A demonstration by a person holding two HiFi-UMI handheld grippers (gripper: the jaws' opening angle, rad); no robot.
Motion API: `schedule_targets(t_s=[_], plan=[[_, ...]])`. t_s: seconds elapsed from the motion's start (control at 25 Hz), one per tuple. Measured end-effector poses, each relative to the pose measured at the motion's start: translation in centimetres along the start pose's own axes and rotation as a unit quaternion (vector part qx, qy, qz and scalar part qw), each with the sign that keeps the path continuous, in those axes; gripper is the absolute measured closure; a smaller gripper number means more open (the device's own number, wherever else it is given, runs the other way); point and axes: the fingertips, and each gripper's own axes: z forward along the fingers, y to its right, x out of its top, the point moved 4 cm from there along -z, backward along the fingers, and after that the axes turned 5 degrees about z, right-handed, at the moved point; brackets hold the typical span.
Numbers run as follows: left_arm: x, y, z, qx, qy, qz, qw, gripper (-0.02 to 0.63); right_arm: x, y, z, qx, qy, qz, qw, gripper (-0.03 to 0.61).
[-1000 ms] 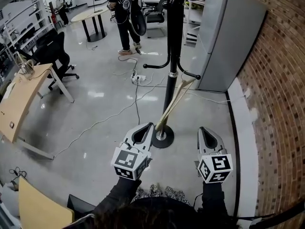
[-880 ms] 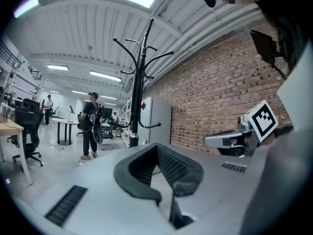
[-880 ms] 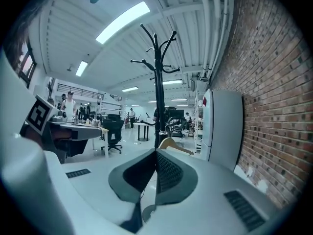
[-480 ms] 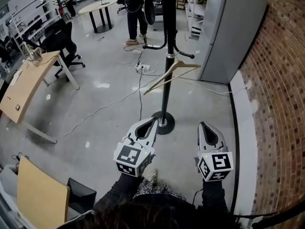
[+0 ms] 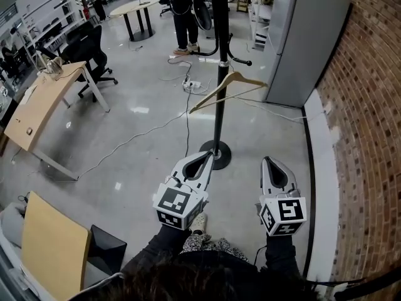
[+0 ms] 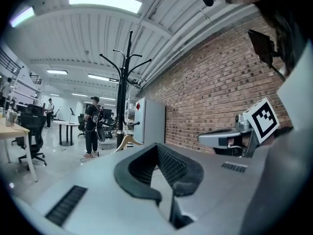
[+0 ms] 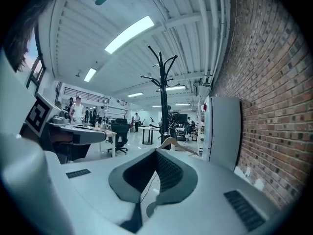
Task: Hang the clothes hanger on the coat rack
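The black coat rack [image 5: 218, 74] stands on its round base [image 5: 215, 155] ahead of me. A pale wooden clothes hanger [image 5: 227, 83] hangs from one of its low hooks, roughly level and free of both grippers. My left gripper [image 5: 205, 157] is shut and holds nothing; it sits low, just in front of the base. The right gripper [image 5: 268, 162] is shut and empty beside it. In the left gripper view the rack [image 6: 129, 82] and hanger [image 6: 128, 141] show beyond the jaws [image 6: 156, 146]. The right gripper view shows the rack [image 7: 164, 97] and hanger [image 7: 171, 143] past its jaws [image 7: 156, 153].
A grey cabinet [image 5: 301, 42] and a brick wall [image 5: 369, 137] stand to the right. Cables and a power strip [image 5: 191, 85] lie on the shiny floor. A wooden desk [image 5: 44, 105] and an office chair [image 5: 94, 49] are at left. A person [image 5: 185, 11] stands behind the rack.
A second ago the hanger slanted steeply down from the hook to my left gripper's tip. It now hangs level on the hook, and both grippers have drawn back from the rack.
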Motion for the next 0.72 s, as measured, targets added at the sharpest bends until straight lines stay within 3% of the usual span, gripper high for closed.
schedule_targets(t_s=[0.72], plan=[[0.2, 0.4, -1.3, 0.010, 0.006, 0.004, 0.9999, 0.611, -0.2, -0.1, -1.3, -0.007, -0.002, 0.001, 1.000, 0.569]])
